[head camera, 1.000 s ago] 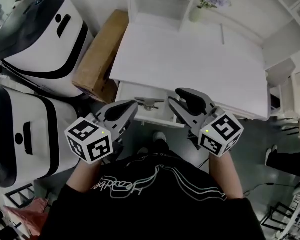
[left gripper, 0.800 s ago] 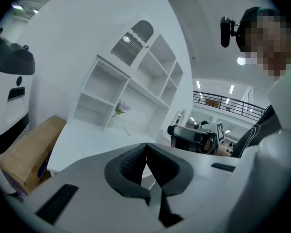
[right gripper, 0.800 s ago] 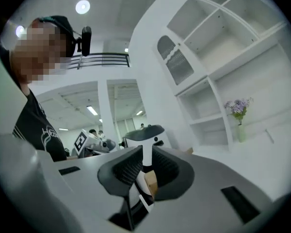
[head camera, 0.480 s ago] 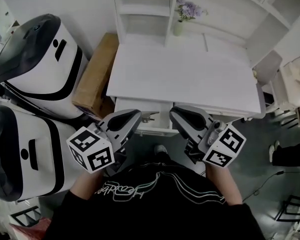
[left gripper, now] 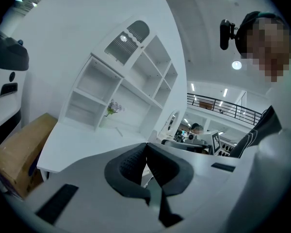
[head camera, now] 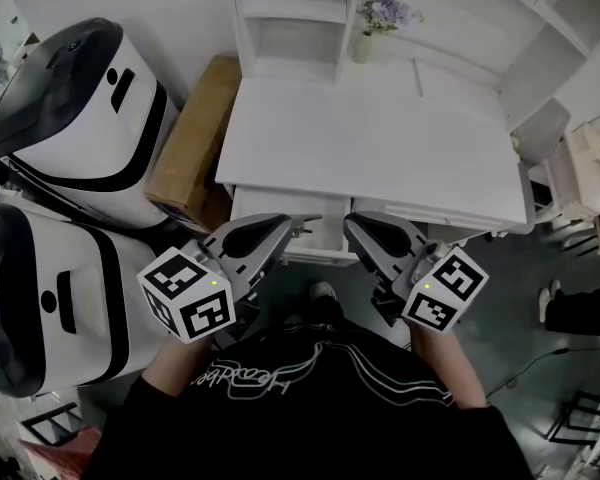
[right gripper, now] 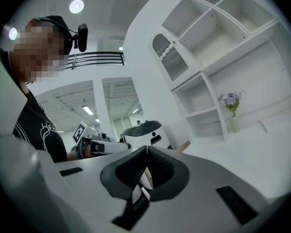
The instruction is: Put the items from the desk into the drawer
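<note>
The white desk (head camera: 380, 158) has a vase of purple flowers (head camera: 365, 40) and a thin white stick-like thing (head camera: 417, 76) at its back, under the shelves. Below its front edge is the drawer front (head camera: 270, 218) with a metal handle (head camera: 304, 230). My left gripper (head camera: 278, 228) hovers just left of the handle, shut and empty. My right gripper (head camera: 356, 228) is just right of it; its jaws have just closed on nothing. In the left gripper view the pads (left gripper: 136, 161) meet at the tip. So do the pads (right gripper: 161, 171) in the right gripper view.
Two large white-and-black robots (head camera: 75, 108) (head camera: 50, 298) stand at the left. A cardboard box (head camera: 195, 138) leans between them and the desk. Open white shelves (head camera: 290, 18) rise behind the desk. More white furniture (head camera: 590, 168) is at the right.
The right gripper's jaws have shut. Both grippers rose slightly and now sit in front of the drawer front. Less of the drawer's inside shows than a second ago.
</note>
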A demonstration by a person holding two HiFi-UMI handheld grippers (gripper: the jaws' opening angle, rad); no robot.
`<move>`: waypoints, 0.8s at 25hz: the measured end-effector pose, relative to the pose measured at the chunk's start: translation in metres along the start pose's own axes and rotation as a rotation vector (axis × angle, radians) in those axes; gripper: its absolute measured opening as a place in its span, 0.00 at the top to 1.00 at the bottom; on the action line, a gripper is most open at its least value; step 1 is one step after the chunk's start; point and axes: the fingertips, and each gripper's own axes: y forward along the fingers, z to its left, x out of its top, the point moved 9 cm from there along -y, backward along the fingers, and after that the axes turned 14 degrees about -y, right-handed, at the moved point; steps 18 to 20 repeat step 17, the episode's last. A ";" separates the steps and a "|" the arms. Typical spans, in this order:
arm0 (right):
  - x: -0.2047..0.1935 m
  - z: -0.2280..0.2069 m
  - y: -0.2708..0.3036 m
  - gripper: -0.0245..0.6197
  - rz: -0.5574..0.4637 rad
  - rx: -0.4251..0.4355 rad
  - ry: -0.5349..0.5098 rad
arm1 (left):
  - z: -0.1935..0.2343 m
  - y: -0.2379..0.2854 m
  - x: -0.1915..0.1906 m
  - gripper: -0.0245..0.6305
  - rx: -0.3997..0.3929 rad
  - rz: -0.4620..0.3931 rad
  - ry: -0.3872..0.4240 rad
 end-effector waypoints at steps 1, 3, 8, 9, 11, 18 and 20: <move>-0.001 0.000 0.001 0.89 0.004 0.000 -0.003 | 0.002 0.001 -0.001 0.93 -0.002 -0.001 -0.002; -0.003 -0.001 0.004 0.89 0.018 -0.002 -0.019 | 0.006 0.002 -0.003 0.93 -0.003 -0.001 -0.006; -0.010 -0.003 0.010 0.89 0.038 0.003 -0.023 | 0.012 0.004 -0.005 0.93 0.011 0.008 -0.022; -0.011 -0.003 0.010 0.89 0.041 0.002 -0.024 | 0.012 0.004 -0.005 0.93 0.016 0.011 -0.025; -0.012 -0.004 0.011 0.89 0.045 0.000 -0.023 | 0.014 0.005 -0.006 0.93 0.017 0.015 -0.030; -0.019 -0.005 0.012 0.89 0.052 -0.004 -0.015 | 0.022 0.006 -0.011 0.93 0.003 0.015 -0.049; -0.019 -0.005 0.012 0.89 0.052 -0.004 -0.015 | 0.022 0.006 -0.011 0.93 0.003 0.015 -0.049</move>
